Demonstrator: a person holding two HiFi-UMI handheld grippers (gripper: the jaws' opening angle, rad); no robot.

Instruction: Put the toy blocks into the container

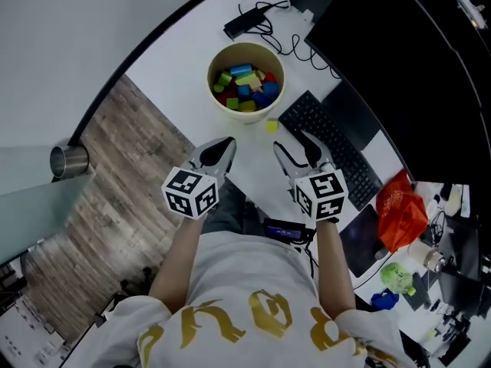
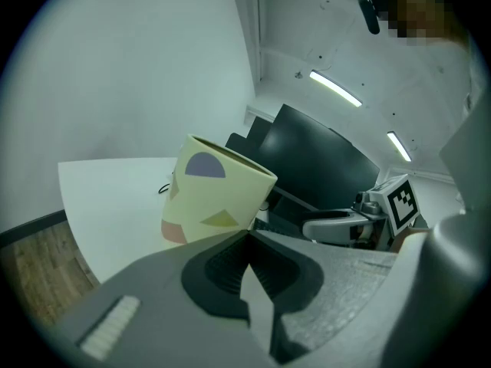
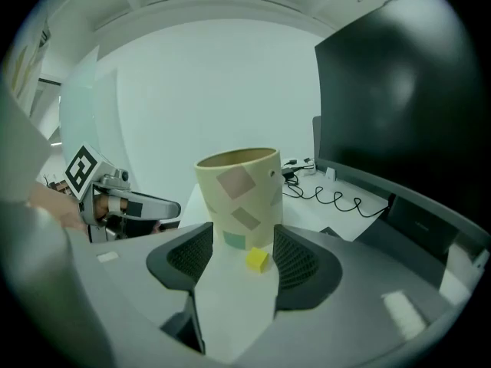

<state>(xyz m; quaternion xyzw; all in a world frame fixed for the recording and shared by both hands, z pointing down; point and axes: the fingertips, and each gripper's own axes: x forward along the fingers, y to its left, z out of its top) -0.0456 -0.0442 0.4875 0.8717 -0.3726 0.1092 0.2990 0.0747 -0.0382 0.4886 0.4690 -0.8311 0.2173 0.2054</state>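
In the head view, the cream container (image 1: 245, 79) is standing upright on the white table (image 1: 192, 90), its long axis vertical and its round mouth facing up, with a heap of coloured toy blocks (image 1: 244, 85) lying inside. One yellow block (image 1: 271, 126) is sitting on the table just near-right of the container, apart from its wall. It is too small here to tell which way it is turned. The left gripper (image 1: 217, 153) and the right gripper (image 1: 298, 152) are both pointing away from the person toward the container. A black keyboard (image 1: 330, 140) is lying to the right.

In the left gripper view, the left gripper (image 2: 247, 240) is showing its jaws pressed together with nothing between them. The container (image 2: 219, 198) is rising beyond them, and the right gripper (image 2: 360, 222) is showing at the right.

In the right gripper view, the right gripper (image 3: 244, 240) is holding its jaws spread apart and gripping nothing. The yellow block (image 3: 258, 260) is resting on the table in the gap ahead, nearer the right jaw, just in front of the upright container (image 3: 238, 194). The left gripper (image 3: 115, 202) is showing at the left.
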